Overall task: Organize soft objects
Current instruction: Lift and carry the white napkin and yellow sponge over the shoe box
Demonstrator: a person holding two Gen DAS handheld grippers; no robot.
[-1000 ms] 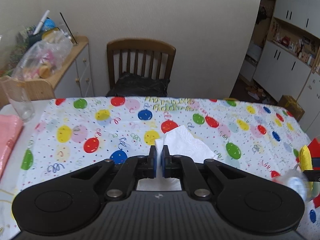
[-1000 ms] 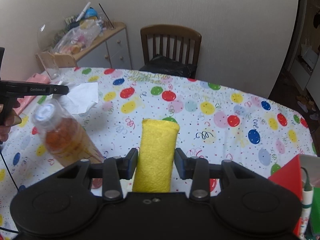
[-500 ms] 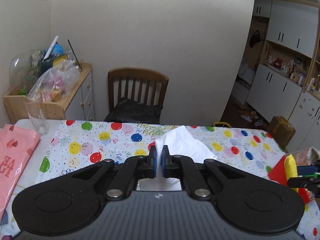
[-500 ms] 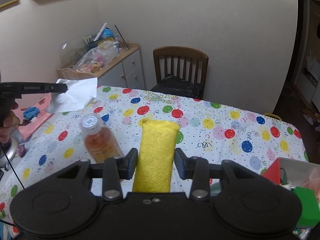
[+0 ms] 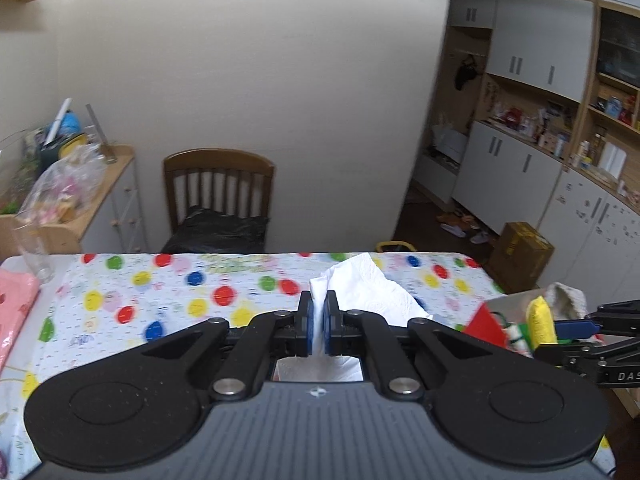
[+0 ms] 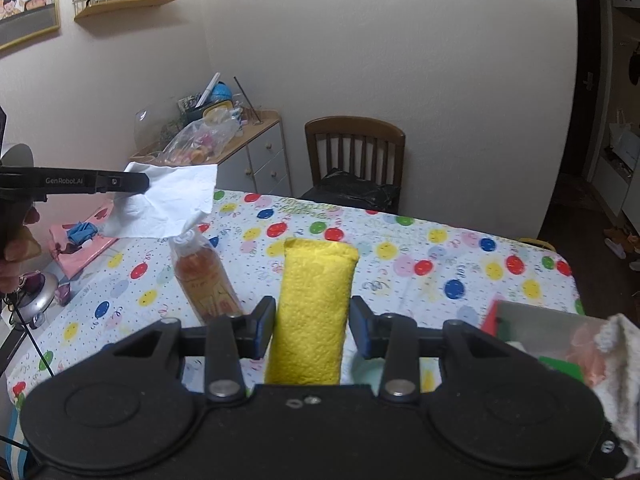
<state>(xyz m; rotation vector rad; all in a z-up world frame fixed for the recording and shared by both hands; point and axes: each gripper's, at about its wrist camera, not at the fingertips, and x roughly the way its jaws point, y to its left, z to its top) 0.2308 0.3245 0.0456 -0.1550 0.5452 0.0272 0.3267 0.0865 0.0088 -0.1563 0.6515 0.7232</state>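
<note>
Yellow sponge (image 6: 314, 312) — between right gripper (image 6: 314, 322) pads

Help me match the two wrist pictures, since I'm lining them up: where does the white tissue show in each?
Left wrist view: the white tissue sits at centre, pinched between the left gripper fingers, above the table.
Right wrist view: the tissue hangs at upper left from the left gripper, above the bottle.
Shared landmark: the wooden chair behind the table.

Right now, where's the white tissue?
The white tissue is pinched in the left gripper, lifted above the balloon tablecloth. In the right wrist view it hangs at the left, just above the capped bottle.
</note>
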